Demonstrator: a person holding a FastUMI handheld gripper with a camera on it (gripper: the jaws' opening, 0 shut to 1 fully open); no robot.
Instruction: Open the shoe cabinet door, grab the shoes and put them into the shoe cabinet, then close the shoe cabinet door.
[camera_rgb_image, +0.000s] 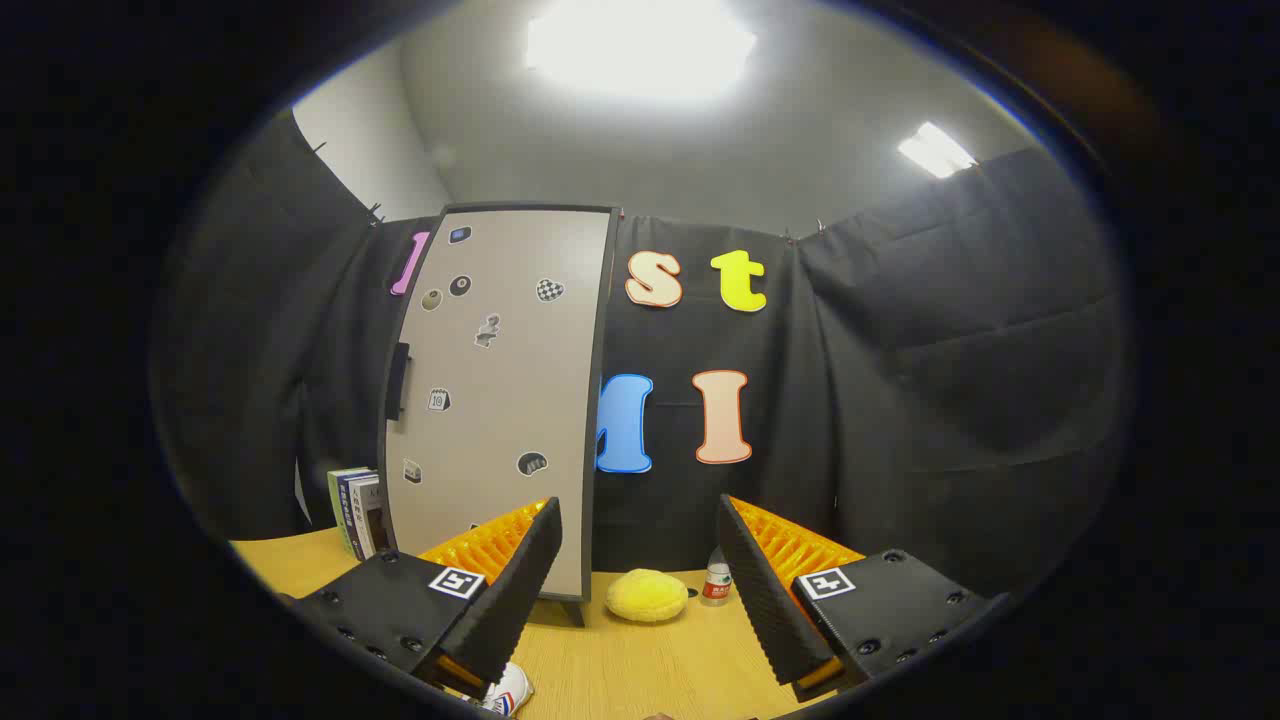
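Wooden table (620, 670) sits right under my gripper (640, 590), and my two fingers are spread wide with nothing between them. Tucked just under my left finger is a white shoe (508, 690); I can only see its tip. I think it waits there on the table so I can grab it once the cabinet is open.

Past my fingers, and on the table too, lies a soft yellow ball (646, 595), with a small bottle (716, 580) just beside it. The tall grey cabinet (500, 400) stands close to the ball, on its left. Its door looks shut to me, and the dark handle (398, 380) is on the door's left edge. Some books (355, 512) stand beside the cabinet, on its handle side.

I hold the gripper low over the table, level, and pointing at the cabinet. I guess opening the door comes first.
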